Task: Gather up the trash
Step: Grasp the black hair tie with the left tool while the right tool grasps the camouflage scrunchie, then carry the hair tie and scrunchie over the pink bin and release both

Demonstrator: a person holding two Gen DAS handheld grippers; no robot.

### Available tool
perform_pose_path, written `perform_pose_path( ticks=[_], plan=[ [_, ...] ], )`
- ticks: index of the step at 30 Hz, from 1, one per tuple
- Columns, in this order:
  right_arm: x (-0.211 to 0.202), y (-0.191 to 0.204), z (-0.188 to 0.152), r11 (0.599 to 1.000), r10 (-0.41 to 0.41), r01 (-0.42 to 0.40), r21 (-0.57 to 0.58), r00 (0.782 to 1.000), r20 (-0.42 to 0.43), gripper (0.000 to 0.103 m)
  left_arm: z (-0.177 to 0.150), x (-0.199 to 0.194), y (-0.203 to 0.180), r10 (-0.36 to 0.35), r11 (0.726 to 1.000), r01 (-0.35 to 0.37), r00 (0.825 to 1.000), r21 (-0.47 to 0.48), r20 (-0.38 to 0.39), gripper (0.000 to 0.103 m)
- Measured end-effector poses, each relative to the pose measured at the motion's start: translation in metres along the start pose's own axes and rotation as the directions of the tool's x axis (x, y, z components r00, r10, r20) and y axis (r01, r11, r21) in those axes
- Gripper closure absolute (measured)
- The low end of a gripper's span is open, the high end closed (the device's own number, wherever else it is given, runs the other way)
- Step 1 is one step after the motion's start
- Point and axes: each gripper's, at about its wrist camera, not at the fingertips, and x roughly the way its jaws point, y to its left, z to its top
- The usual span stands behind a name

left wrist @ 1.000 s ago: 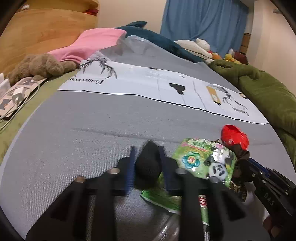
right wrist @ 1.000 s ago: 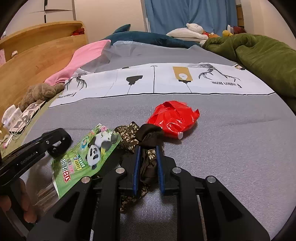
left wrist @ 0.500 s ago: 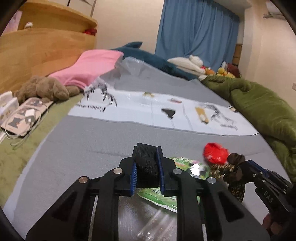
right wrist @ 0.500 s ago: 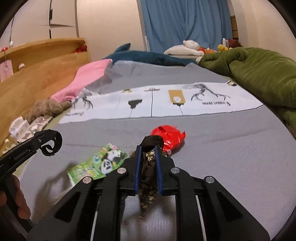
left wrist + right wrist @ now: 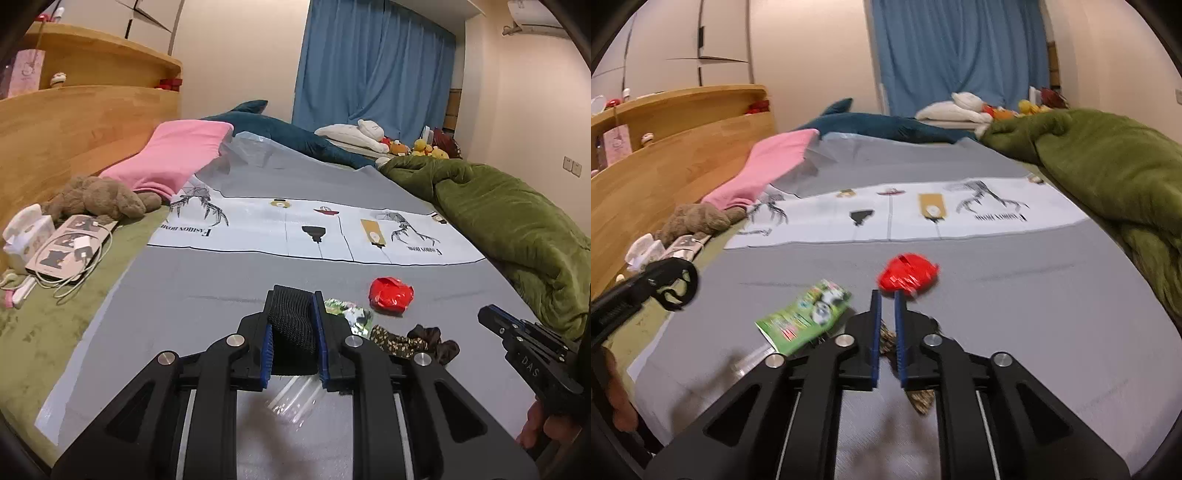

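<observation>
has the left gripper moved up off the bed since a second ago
Yes. The left gripper rose: the red wrapper and grey sheet look farther below than before.

Both claws rose away from the bed [image 5: 229,295] over the last second, so more of the room came into sight in each wrist view: the curtain [image 5: 373,70], the wall and the shelf [image 5: 99,59]. The left claw [image 5: 294,332] lifted the black mesh piece [image 5: 291,328] it was clamped on, and the clear plastic [image 5: 295,398] came to hang beneath it. The right claw [image 5: 886,332] carried the patterned wrapper [image 5: 919,400] up off the cover; a second ago that wrapper lay beside the red wrapper [image 5: 908,273], and now dangled from the pads. The green panda packet [image 5: 805,317] and the red wrapper shrank in view and fell behind, left lying on the bed.
</observation>
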Motion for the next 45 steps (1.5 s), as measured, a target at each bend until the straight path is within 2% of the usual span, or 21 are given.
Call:
perform_pose_path(
  ticks=[1,3,4,7,20,21,25,28,33,36,45],
  plan=[
    [-0.001,-0.003,-0.004,1.0,-0.005,0.005,0.006,1.0,-0.006,0.073,-0.001,-0.001,0.001,0.001,1.0,-0.001,1.0,-0.001,-0.001,0.085],
    [-0.002,-0.01,-0.011,0.999,-0.025,0.025,0.025,1.0,-0.005,0.055,-0.003,-0.001,0.004,0.002,1.0,-0.002,1.0,-0.008,-0.005,0.085],
    [-0.002,-0.013,-0.013,0.999,-0.024,0.024,0.034,1.0,-0.004,0.051,-0.004,0.0,0.005,0.001,1.0,-0.001,1.0,-0.011,-0.008,0.085],
    [0.01,-0.017,-0.019,0.999,-0.026,0.027,0.03,0.999,-0.033,0.047,-0.006,0.005,0.006,0.001,1.0,-0.001,1.0,-0.011,-0.014,0.084],
    [0.09,-0.019,-0.042,0.999,-0.033,0.037,0.02,0.988,-0.154,0.047,-0.009,0.056,0.009,0.021,1.0,-0.022,0.998,-0.013,-0.053,0.084],
    [0.096,-0.019,-0.045,0.999,-0.032,0.035,0.016,0.984,-0.174,0.047,-0.009,0.058,0.009,0.022,1.0,-0.023,0.998,-0.015,-0.055,0.084],
    [0.104,-0.022,-0.048,0.999,-0.014,0.02,0.027,0.979,-0.202,0.079,-0.01,0.064,0.008,0.031,0.999,-0.031,0.998,-0.008,-0.06,0.084],
    [0.102,-0.02,-0.048,1.0,-0.003,0.007,0.016,0.981,-0.195,0.089,-0.012,0.065,0.008,0.033,0.999,-0.034,0.997,-0.007,-0.067,0.084],
    [0.078,-0.011,-0.04,0.999,-0.026,0.024,-0.025,0.994,-0.106,0.09,-0.009,0.056,0.007,0.021,1.0,-0.022,0.998,-0.016,-0.054,0.084],
    [0.053,-0.008,-0.028,1.0,-0.011,0.01,-0.024,0.998,-0.065,0.09,-0.005,0.042,0.006,0.001,1.0,-0.002,0.999,-0.022,-0.032,0.084],
    [-0.03,-0.001,-0.006,0.999,0.007,-0.005,-0.053,1.0,0.022,0.09,-0.003,-0.014,-0.007,-0.053,0.999,0.053,0.999,-0.008,0.008,0.084]
  ],
)
